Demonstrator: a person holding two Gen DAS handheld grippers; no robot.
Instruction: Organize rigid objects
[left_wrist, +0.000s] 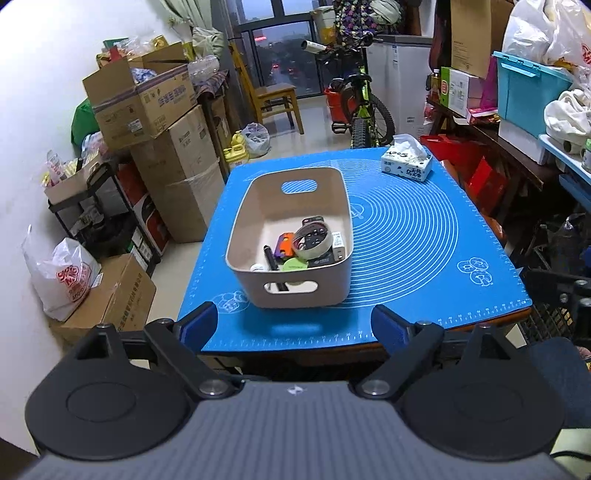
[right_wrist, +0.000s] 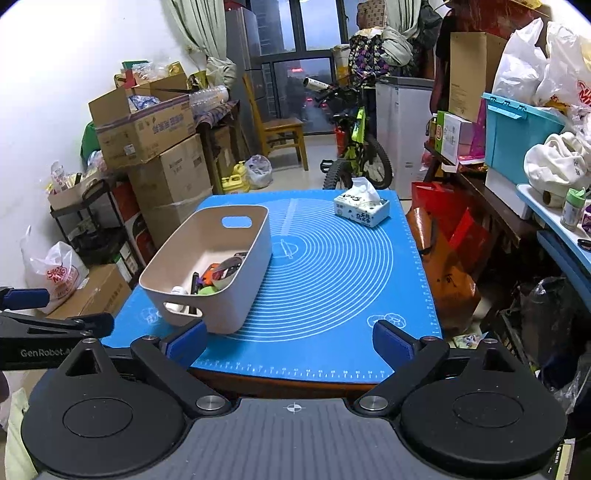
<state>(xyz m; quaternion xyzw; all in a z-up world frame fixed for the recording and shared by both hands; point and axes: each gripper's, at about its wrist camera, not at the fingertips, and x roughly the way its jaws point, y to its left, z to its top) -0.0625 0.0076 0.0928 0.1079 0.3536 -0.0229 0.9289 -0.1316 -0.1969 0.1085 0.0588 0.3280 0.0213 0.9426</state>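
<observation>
bin: beige bin (left_wrist: 291, 236) sits on the blue mat (left_wrist: 406, 236), left of centre, nearer the near edge; handle cutouts at its near and far ends
contents: tape roll (left_wrist: 309, 240), orange item (left_wrist: 282, 248), black pen (left_wrist: 270, 258), green disc (left_wrist: 293, 265), small white item (left_wrist: 258, 267) and a few dark bits, all piled at the near end; far half bare
mat: nothing loose on it apart from the bin and a tissue box (left_wrist: 406, 162) at the far right corner
left gripper: left gripper (left_wrist: 291, 325) hangs at the near edge facing the bin, fingers spread wide, nothing between them
right gripper: right gripper (right_wrist: 291, 341) also at the near edge, right of the bin, fingers spread wide, empty; its left finger (right_wrist: 186, 341) overlaps the bin's near corner in the picture, contact unclear
step: judged, sorting looks done; every small item is in the bin, both hands free
next: judged, either finish, or square up the bin; that needs a grip on a rim or handle, wide fingers suit it
risk: tissue box is soft, likely not part of the task
</observation>
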